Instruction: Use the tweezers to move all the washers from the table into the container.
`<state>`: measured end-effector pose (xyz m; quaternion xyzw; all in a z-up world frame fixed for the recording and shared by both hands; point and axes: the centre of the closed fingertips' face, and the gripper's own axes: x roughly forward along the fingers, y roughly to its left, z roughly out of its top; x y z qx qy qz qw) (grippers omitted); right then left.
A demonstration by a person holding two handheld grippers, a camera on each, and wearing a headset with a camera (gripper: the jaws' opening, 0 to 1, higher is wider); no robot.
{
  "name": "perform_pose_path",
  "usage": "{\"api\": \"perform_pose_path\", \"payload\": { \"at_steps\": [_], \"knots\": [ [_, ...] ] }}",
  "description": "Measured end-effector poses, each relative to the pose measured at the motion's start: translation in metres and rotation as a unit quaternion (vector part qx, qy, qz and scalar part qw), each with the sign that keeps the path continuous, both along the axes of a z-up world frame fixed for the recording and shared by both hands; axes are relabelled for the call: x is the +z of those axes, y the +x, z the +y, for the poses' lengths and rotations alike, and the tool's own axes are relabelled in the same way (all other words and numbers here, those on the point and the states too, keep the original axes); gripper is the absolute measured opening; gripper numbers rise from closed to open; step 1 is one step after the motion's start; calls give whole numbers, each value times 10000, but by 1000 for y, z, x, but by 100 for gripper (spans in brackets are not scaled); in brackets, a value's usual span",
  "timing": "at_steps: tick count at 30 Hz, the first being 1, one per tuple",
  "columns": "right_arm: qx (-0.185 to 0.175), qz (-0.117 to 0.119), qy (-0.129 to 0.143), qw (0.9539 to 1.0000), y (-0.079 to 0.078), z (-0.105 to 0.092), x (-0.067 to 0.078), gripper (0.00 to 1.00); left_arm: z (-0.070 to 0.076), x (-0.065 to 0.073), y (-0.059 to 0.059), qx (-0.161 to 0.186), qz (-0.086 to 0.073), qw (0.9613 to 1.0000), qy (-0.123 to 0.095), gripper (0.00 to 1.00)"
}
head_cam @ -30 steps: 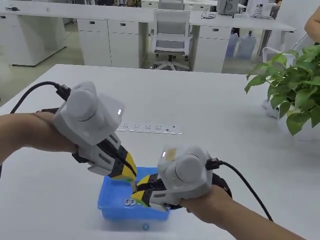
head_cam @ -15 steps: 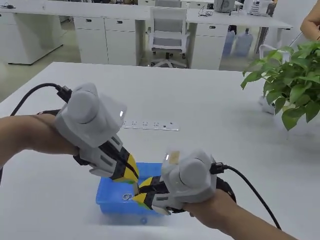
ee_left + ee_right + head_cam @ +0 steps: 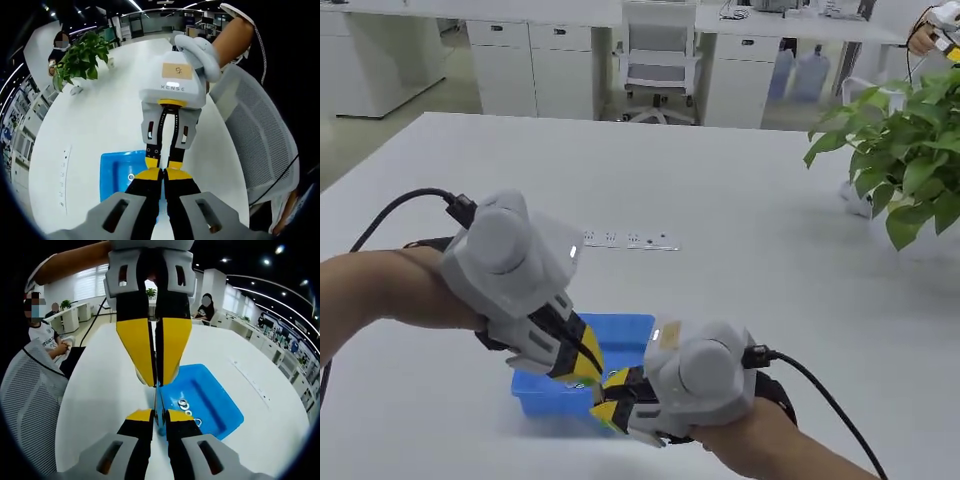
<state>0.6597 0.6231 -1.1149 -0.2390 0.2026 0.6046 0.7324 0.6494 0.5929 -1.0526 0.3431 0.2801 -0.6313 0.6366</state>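
Observation:
A blue container sits on the white table, near its front edge. It holds several washers; one washer shows in the left gripper view. My left gripper and right gripper meet tip to tip over the container's near rim. A thin metal strip, the tweezers, runs from the left gripper's yellow fingers down into my right gripper. Both grippers' jaws stand shut on it. In the left gripper view my left gripper touches the right gripper's fingertips.
A socket strip is set in the table beyond the container. A potted plant stands at the right edge. An office chair and desks lie past the far edge. A mesh chair is close behind me.
The right gripper has drawn back from over the container to its near rim. The left gripper has dropped slightly, so the tips now meet. The head camera has tilted.

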Motion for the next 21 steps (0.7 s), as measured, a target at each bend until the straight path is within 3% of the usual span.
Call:
{"api": "perform_pose_path", "payload": {
  "at_steps": [21],
  "knots": [
    [-37, 12, -155, 9999, -2, -1, -25, 11, 1, -26, 1, -20, 95, 10000, -19, 5]
  ]
}}
